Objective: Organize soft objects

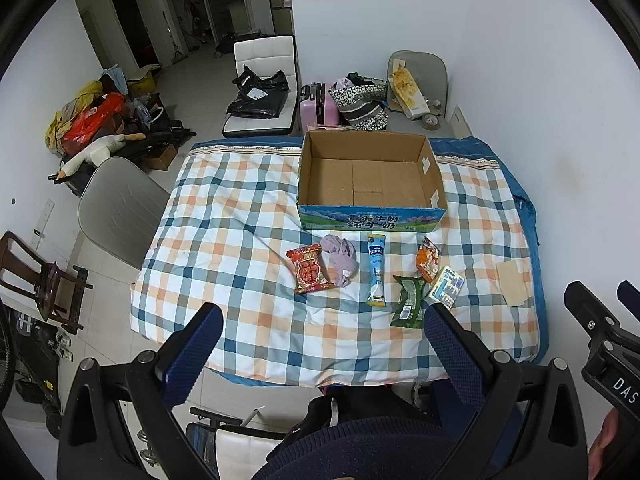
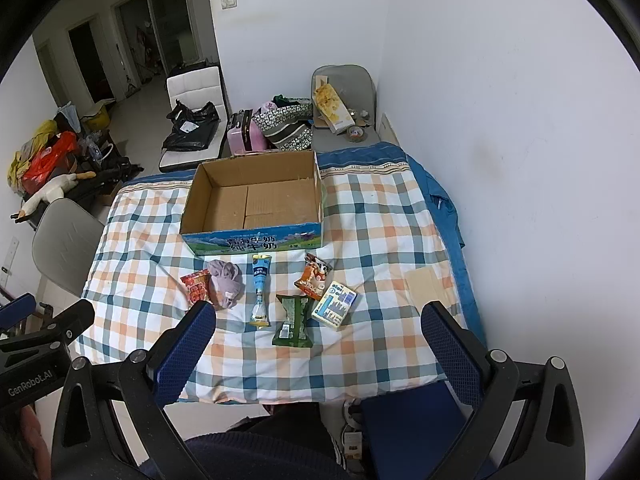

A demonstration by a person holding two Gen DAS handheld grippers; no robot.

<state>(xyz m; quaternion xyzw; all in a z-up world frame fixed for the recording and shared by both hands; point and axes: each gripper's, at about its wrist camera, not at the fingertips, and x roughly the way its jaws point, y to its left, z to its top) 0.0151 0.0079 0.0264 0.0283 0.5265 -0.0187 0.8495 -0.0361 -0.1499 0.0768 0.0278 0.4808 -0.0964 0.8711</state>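
Soft items lined up before an open cardboard box (image 1: pixel 370 176) on the checked desk (image 1: pixel 240 216).

A crumpled lilac cloth (image 1: pixel 340 260) lies between a red snack packet (image 1: pixel 310 269) and a blue tube pouch (image 1: pixel 376 274). Left gripper (image 1: pixel 324 324) and right gripper (image 2: pixel 318 322) hover over the near edge, jaws spread, holding nothing.

Open cloth (image 1: pixel 248 208) left of the box (image 1: pixel 370 216) (packets (image 1: pixel 376 276) crowd its front).
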